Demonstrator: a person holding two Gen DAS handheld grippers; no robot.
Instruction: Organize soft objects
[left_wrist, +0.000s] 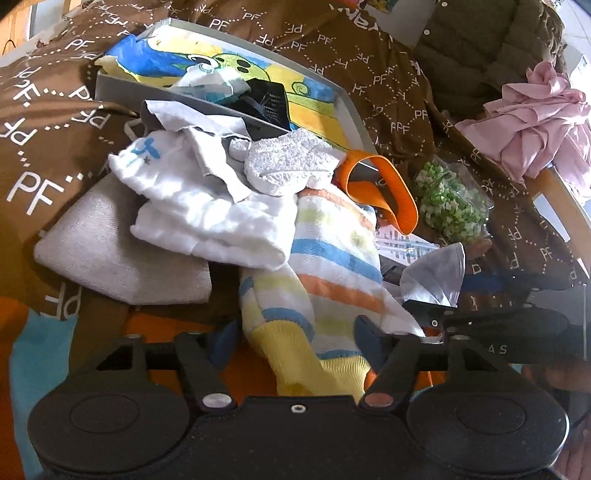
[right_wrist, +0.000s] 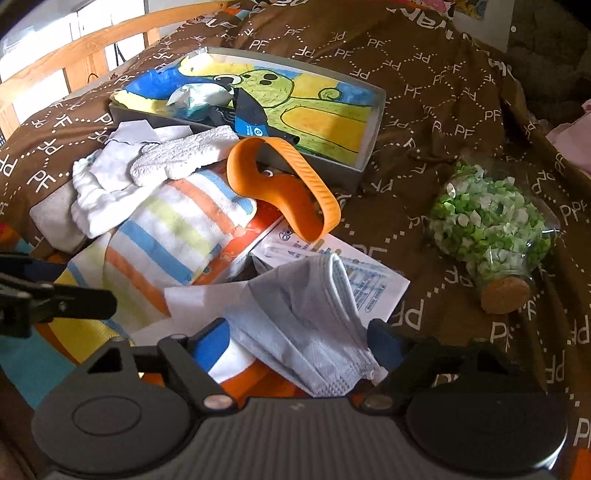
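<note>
Left gripper (left_wrist: 295, 332), lower centre: fingers half-spread astride the striped towel (left_wrist: 332, 266), pads not yet pressing; advise pinching one hem only.

Right gripper (right_wrist: 299, 339), lower centre: fingers spread wide around the face mask (right_wrist: 306, 325) on the bed (right_wrist: 443, 122); both tilt steeply downward.
</note>
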